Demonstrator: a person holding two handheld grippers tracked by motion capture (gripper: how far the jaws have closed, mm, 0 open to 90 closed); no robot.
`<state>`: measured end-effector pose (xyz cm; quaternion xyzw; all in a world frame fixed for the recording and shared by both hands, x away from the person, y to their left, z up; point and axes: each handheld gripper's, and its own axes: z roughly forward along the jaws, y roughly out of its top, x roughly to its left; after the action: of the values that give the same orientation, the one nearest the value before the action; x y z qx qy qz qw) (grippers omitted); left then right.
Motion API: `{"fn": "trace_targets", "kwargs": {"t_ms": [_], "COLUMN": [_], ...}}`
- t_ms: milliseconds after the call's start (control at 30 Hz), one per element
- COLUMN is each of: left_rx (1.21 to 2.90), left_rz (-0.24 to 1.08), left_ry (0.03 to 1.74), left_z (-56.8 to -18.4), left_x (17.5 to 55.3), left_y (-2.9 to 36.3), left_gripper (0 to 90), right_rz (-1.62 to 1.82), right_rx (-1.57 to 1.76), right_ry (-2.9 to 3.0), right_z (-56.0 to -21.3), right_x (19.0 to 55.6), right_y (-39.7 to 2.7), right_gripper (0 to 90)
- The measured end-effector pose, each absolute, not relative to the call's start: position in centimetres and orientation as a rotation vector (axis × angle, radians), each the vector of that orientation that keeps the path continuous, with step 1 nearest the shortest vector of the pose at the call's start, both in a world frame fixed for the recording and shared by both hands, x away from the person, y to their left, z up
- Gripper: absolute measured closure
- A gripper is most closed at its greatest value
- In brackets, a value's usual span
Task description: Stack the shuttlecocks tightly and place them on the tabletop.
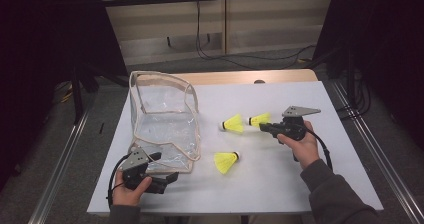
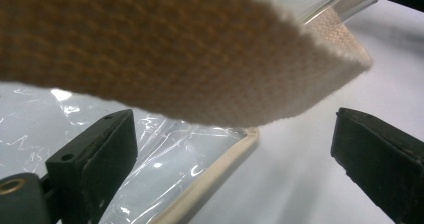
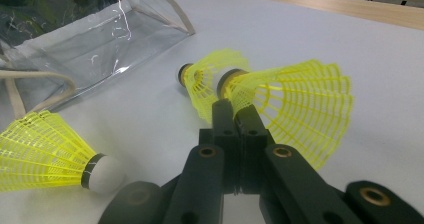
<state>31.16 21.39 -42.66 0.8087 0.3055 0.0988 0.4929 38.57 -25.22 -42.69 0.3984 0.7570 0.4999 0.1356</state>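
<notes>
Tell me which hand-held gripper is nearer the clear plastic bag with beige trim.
Left. The left hand-held gripper sits at the bag's near edge; the right hand-held gripper is across the table, shut on a yellow shuttlecock.

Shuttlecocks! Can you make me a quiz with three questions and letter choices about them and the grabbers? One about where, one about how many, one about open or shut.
1. Where is the clear bag?
A. at the table's left
B. at the table's right
C. on the floor

2. How many yellow shuttlecocks are there?
A. one
B. three
C. five

3. What is the right gripper doing?
A. standing wide open
B. lying on the bag
C. pinching a shuttlecock

Answers:
1 A, the high view shows the bag by the left gripper.
2 B, two lie on the table and one is held.
3 C, its jaws are closed on the skirt's edge.
</notes>
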Motion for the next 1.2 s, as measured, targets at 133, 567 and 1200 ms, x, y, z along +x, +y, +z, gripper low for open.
{"fn": "trace_targets", "kwargs": {"t_ms": [133,567,1200], "left_rx": [1.962,1.957,1.962], "left_rz": [0.24,0.238,0.251], "left_ry": [0.741,0.741,0.734], "left_z": [-42.65,-42.68,-42.52], "left_x": [31.15,31.17,31.1], "left_y": [21.39,21.39,21.28], "left_gripper": [4.6,4.6,4.6], "right_rz": [1.444,1.441,1.428], "right_rx": [1.157,1.165,1.17], "right_ry": [2.196,2.196,2.204], "right_z": [-42.69,-42.74,-43.0], "right_x": [38.67,39.05,39.57], "right_y": [-25.11,-24.81,-24.46], "right_gripper": [89.1,89.1,89.1]}}
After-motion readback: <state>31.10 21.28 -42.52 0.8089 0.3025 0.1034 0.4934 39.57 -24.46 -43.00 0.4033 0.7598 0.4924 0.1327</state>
